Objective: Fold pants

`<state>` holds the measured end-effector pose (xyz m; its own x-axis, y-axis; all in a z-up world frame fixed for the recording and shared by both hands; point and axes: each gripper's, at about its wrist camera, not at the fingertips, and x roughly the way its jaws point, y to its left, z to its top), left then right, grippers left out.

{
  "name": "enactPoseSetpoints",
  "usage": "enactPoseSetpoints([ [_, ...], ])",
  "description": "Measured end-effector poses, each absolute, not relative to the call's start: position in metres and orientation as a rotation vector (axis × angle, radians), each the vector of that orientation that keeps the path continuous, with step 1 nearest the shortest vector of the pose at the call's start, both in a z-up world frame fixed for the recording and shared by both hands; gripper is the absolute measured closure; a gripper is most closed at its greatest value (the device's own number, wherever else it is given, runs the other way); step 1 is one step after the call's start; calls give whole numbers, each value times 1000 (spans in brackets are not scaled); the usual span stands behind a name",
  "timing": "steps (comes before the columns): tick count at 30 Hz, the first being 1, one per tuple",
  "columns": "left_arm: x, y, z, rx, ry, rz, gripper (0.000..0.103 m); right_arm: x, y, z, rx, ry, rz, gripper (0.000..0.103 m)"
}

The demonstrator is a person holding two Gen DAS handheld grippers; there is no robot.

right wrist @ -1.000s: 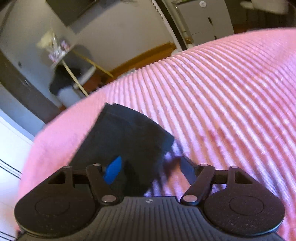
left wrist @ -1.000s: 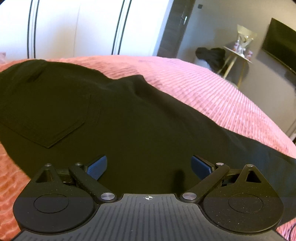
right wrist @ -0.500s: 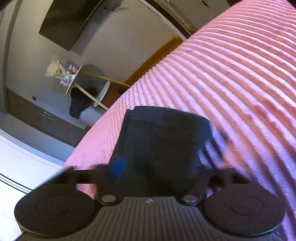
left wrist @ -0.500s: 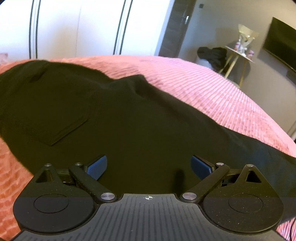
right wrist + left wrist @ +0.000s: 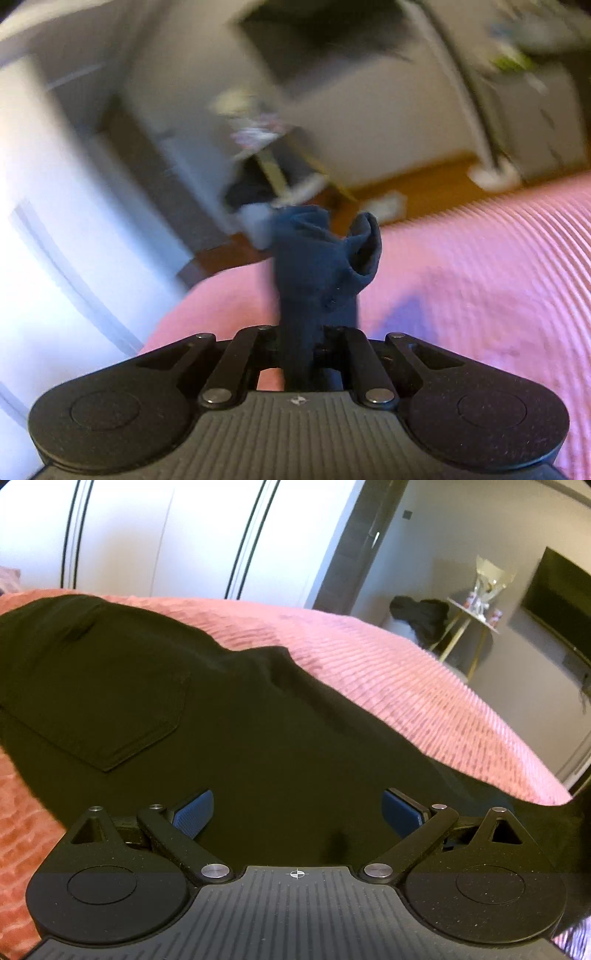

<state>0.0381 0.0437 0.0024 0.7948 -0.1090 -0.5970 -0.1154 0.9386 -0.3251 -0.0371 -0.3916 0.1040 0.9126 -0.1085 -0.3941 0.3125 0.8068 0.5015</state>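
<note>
Two grippers show, one per wrist view. The left gripper (image 5: 297,808) hangs low over the black pants (image 5: 229,716), its blue-padded fingers (image 5: 194,808) spread wide apart with nothing between them. The pants lie flat across a pink ribbed bedspread (image 5: 406,686), the seat end toward the far left, where a back pocket (image 5: 110,709) faces up, and the leg running off to the near right under the gripper. In the far room stand white wardrobe doors (image 5: 155,535), a dark door (image 5: 354,542), a small side table (image 5: 469,624) with dark clothing (image 5: 421,614) heaped beside it, and a wall-mounted television (image 5: 561,602).

The right gripper (image 5: 317,339) is clenched on the leg end of the pants (image 5: 321,266); the fabric bunches upward out of the closed jaws, and the hem curls open at the top. Pink bedspread (image 5: 480,277) lies to the right of it and below. The background here is smeared by motion, so only a wooden floor (image 5: 424,181) and pale walls can be made out.
</note>
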Motion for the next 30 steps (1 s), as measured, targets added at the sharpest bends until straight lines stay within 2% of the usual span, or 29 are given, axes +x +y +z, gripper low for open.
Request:
enactPoseSetpoints([
  [3,33,49,4,-397,632,-7,3,-22,-307,118,486,338,-55,91],
  [4,31,52,5,-416,626,-7,3,-18,-275,113,468,349,29,81],
  [5,29,55,5,-440,618,-8,3,-15,-249,107,450,374,99,76],
  [6,27,59,6,-468,609,-9,3,-13,-227,99,433,420,159,50],
  [7,24,64,6,-496,601,-6,3,-9,-202,89,415,502,225,30],
  [9,19,73,6,-547,587,7,2,-12,-175,71,439,609,357,29],
  [11,16,79,6,-579,577,12,2,-16,-180,62,512,639,373,29],
  [15,19,78,5,-598,585,-55,2,-20,-248,43,719,692,120,30],
  [17,23,73,4,-590,603,-107,2,-28,-286,26,862,738,-3,39],
  [19,28,67,3,-591,634,-155,2,-41,-316,6,943,786,-103,65],
  [21,35,62,-1,-614,690,-217,2,-50,-329,-15,980,858,-221,73],
  [24,48,58,-8,-696,769,-291,2,-48,-341,-26,1122,870,-254,73],
  [28,67,52,-13,-720,823,-273,2,-45,-318,-8,943,881,-231,54],
  [30,77,47,-20,-744,869,-280,2,-46,-315,-9,960,886,-234,47],
])
